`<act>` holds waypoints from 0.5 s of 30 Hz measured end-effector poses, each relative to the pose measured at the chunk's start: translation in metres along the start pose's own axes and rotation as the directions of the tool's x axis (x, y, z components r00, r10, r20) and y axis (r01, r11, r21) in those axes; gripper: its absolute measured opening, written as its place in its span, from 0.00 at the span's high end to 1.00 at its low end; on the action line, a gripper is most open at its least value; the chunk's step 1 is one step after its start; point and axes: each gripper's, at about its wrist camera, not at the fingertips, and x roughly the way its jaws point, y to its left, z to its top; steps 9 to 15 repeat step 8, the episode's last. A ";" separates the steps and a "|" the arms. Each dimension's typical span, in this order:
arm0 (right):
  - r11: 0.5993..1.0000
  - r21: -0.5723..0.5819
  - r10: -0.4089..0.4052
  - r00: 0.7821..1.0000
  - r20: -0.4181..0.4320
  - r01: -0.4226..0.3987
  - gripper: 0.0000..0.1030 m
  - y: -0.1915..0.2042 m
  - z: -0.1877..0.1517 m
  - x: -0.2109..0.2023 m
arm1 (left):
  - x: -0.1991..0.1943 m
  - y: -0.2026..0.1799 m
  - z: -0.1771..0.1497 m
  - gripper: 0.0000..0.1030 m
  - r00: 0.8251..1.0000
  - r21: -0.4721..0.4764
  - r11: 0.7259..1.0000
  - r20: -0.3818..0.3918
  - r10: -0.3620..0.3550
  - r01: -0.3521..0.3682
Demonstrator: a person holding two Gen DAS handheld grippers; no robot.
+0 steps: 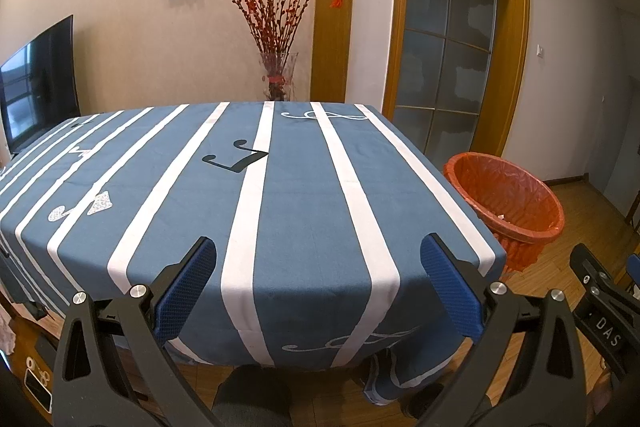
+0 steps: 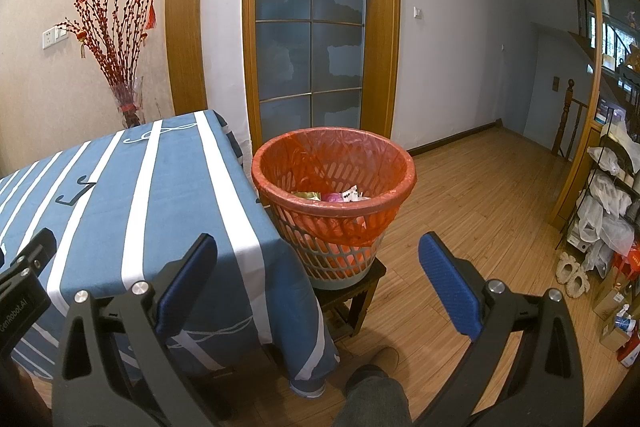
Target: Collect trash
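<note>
A waste basket lined with a red bag [image 2: 334, 163] stands on a low dark stool [image 2: 360, 291] just right of the table; it also shows in the left wrist view [image 1: 506, 199]. Several pieces of trash [image 2: 336, 195] lie inside it. My right gripper [image 2: 318, 247] is open and empty, in front of the basket and a little above the table's right corner. My left gripper [image 1: 318, 251] is open and empty, over the near edge of the table with the blue, white-striped cloth [image 1: 296, 211]. I see no loose trash on the cloth.
A vase of red branches [image 1: 276, 27] stands behind the table by the wall. A TV [image 1: 38, 87] is at the far left. A glass door [image 2: 310, 27] is behind the basket. Shelves with bags and boxes [image 2: 608, 211] line the right. The floor is wood [image 2: 472, 211].
</note>
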 end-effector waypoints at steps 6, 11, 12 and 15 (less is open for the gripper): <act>1.000 0.000 0.000 1.000 0.000 0.000 0.04 0.000 0.000 0.000 | 0.000 0.001 -0.002 0.03 1.000 0.001 1.000 -0.002 0.000 0.000; 1.000 -0.001 0.000 1.000 0.000 0.000 0.04 0.000 0.000 0.000 | 0.000 0.001 -0.001 0.03 1.000 0.001 1.000 -0.003 0.000 0.000; 1.000 -0.001 0.000 1.000 0.000 0.000 0.04 0.000 0.000 0.000 | 0.000 0.001 -0.001 0.03 1.000 0.001 1.000 -0.003 0.000 0.000; 1.000 -0.001 0.000 1.000 0.000 0.000 0.04 0.000 0.000 0.000 | 0.000 0.001 -0.001 0.03 1.000 0.001 1.000 -0.003 0.000 0.000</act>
